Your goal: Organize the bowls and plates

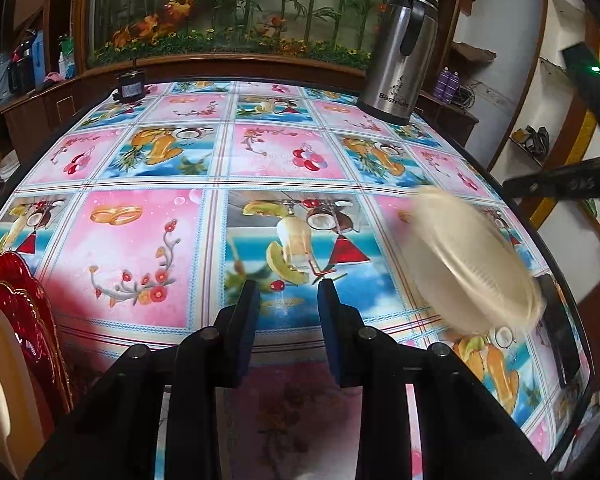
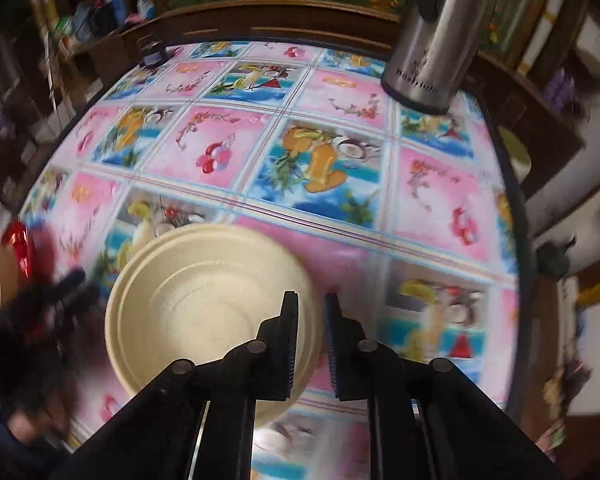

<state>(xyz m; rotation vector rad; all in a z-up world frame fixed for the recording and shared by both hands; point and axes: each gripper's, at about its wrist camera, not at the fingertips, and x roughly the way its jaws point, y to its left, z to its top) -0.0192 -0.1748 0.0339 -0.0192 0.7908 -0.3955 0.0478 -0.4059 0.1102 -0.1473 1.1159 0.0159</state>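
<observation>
Left claw (image 1: pixel 288 292) agape, right claw (image 2: pixel 311 304) clamped.

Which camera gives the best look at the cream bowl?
The right wrist view: the cream bowl shows its whole open inside, rim clamped in the right gripper. The left wrist view catches it only blurred and tilted, at the right.

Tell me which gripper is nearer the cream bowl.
Right. The right gripper is clamped on the cream bowl at its rim; the left gripper is open, with the bowl off to its right.
</observation>
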